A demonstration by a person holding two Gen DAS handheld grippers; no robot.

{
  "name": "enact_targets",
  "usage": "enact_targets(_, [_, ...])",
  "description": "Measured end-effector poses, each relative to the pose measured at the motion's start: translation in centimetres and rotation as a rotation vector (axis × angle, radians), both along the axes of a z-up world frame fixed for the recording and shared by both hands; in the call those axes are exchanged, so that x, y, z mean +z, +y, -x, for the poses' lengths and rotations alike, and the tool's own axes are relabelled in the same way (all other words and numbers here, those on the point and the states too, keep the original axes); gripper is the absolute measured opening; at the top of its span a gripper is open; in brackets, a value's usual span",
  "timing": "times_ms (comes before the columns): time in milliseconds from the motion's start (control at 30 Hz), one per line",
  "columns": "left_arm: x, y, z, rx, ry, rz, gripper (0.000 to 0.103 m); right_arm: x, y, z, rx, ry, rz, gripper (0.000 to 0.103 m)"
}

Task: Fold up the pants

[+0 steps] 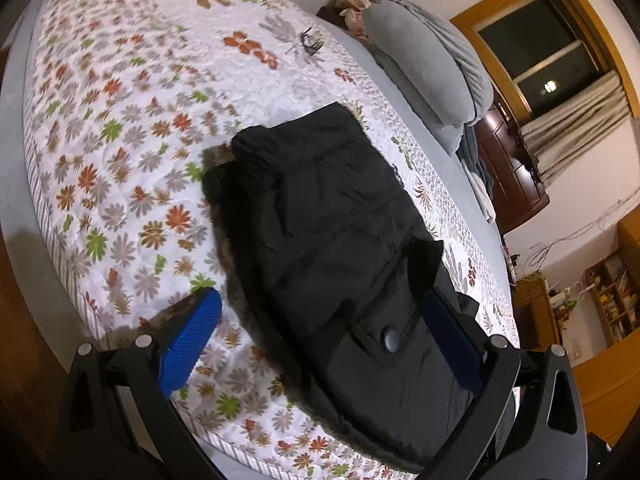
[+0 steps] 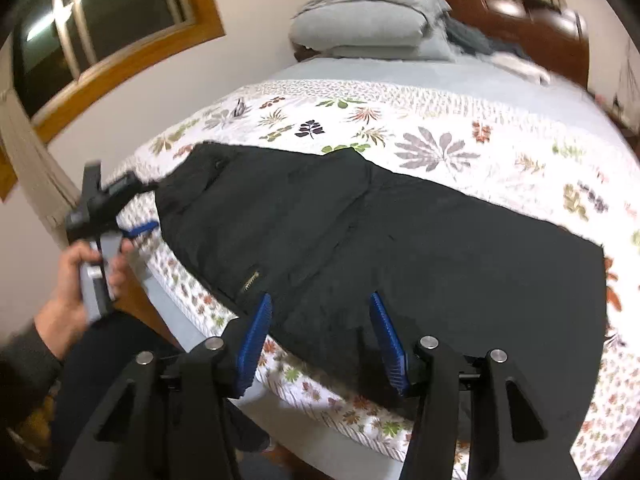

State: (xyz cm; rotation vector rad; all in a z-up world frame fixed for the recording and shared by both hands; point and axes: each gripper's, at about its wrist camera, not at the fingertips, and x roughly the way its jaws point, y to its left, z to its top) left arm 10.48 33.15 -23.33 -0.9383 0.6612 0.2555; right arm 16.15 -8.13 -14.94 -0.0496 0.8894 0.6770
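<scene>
Black pants lie flat across the bed, both hand-held grippers, left and right, released at six o'clock, probably poised to pinch the near edge.

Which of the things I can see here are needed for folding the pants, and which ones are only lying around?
For the job:
- black pants, spread on the bed
- left tongs, open, at the waist end
- right tongs, open, over the near edge

Lying about:
- flowered quilt
- grey pillow
- small dark object, too small to identify
</scene>
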Motion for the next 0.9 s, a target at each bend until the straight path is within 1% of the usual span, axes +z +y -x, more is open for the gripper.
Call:
enact_targets(33, [-0.1, 0.1, 0.1, -0.001, -0.001, 0.005, 0.100, 0.1, -0.2, -0.3, -0.017, 0.003, -0.017, 0.053])
enact_targets(67, [0.0, 0.0, 0.1, -0.006, 0.001, -0.003, 0.100, 0.1, -0.3, -0.8, -0.044, -0.003, -0.010, 0.053])
enact_targets(100, [0.1, -0.2, 0.1, -0.011, 0.005, -0.014, 0.100, -0.1, -0.3, -1.0, -0.080, -0.017, 0.025, 0.053])
enact_targets(167, [0.3, -0.6, -0.1, -0.025, 0.014, -0.036, 0.100, -0.7, 0.0, -0.9, -0.111, -0.047, 0.097, 0.052])
enact_targets(333, [0.4, -1.0, -0.5, -0.044, 0.017, -0.042, 0.100, -4.0, 2.6, 0.0, -0.079, -0.050, 0.204, 0.049])
enact_targets(467, [0.5, -1.0, -0.6, -0.050, 0.014, -0.043, 0.100, -5.4, 4.0, -0.6, -0.067, -0.049, 0.225, 0.049])
enact_targets(567, [0.8, -0.7, -0.3, -0.043, -0.003, -0.034, 0.100, -4.8, 4.1, -1.1, -0.030, -0.041, 0.213, 0.048])
enact_targets(633, [1.0, 0.0, 0.3, -0.020, -0.027, -0.012, 0.100, -3.0, 3.7, -1.5, 0.006, -0.043, 0.164, 0.048])
enact_targets(700, [1.1, 0.9, 1.0, 0.007, -0.054, 0.057, 0.100, -0.6, 3.6, -2.4, 0.046, -0.042, 0.130, 0.048])
enact_targets(733, [1.1, 1.4, 1.2, 0.017, -0.064, 0.088, 0.100, 0.5, 3.7, -3.3, 0.077, -0.020, 0.099, 0.051])
enact_targets(767, [1.1, 1.9, 1.4, 0.028, -0.074, 0.123, 0.100, 1.3, 4.0, -3.9, 0.100, -0.001, 0.083, 0.060])
enact_targets(800, [1.2, 2.3, 1.5, 0.034, -0.082, 0.147, 0.100, 2.5, 4.5, -5.1, 0.138, 0.030, 0.060, 0.065])
enact_targets(833, [1.3, 2.9, 1.6, 0.039, -0.095, 0.180, 0.100, 3.3, 5.0, -6.1, 0.166, 0.055, 0.043, 0.074])
enact_targets(867, [1.3, 3.1, 1.7, 0.042, -0.105, 0.209, 0.100, 4.1, 5.7, -7.3, 0.196, 0.092, 0.025, 0.080])
enact_targets(900, [1.2, 3.4, 1.7, 0.046, -0.118, 0.243, 0.100, 4.6, 6.6, -8.7, 0.229, 0.138, 0.007, 0.081])
